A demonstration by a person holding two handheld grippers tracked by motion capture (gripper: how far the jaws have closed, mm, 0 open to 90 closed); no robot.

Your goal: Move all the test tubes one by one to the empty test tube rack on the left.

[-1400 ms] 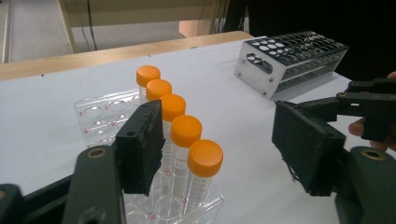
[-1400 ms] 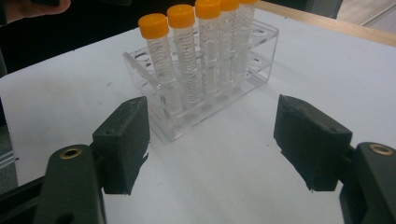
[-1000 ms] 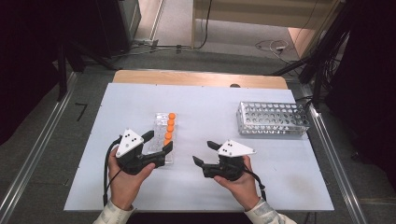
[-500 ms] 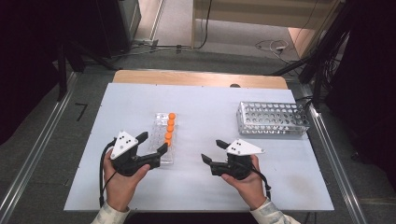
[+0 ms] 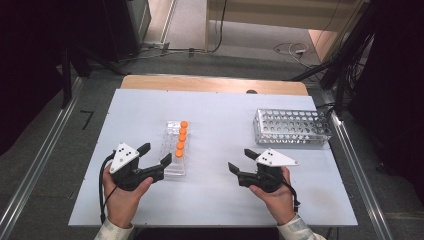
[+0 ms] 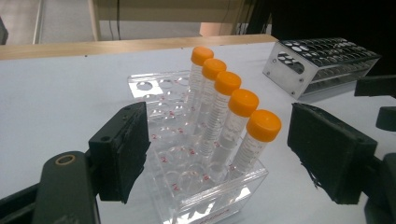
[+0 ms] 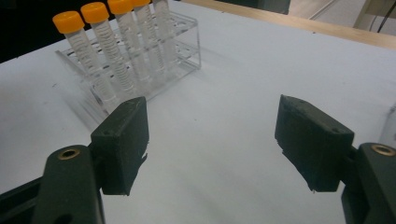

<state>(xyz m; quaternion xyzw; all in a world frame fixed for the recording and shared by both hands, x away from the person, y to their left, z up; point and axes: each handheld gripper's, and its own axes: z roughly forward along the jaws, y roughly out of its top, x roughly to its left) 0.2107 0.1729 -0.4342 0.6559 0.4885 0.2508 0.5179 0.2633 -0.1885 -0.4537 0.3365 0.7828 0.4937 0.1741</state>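
Two grippers sit low in the high view, each held in a hand over the white worktop point(image 5: 225, 115). We see the left gripper point(image 5: 152, 156) at lower left of the frame, its jaws released and spread wide, with the near end of a clear plastic rack point(image 5: 175, 150) just beside its tips. In the left gripper view that rack point(image 6: 187, 186) lies between the two black jaws, untouched as far as we can tell. Five orange-capped tubes point(image 6: 229, 126) stand in one row along the rack, leaning slightly toward the upper left of the frame.

The right gripper point(image 5: 242, 161) is at lower right of centre in the high view, jaws likewise released, well apart from the rack. In the right gripper view only bare worktop lies between its jaws, and the tubes point(image 7: 116, 51) show at upper left.

At right in the high view, a metal perforated rack point(image 5: 292, 126) rests on the worktop, well apart from both grippers. A pale wooden board point(image 5: 215, 84) borders the worktop's far edge.
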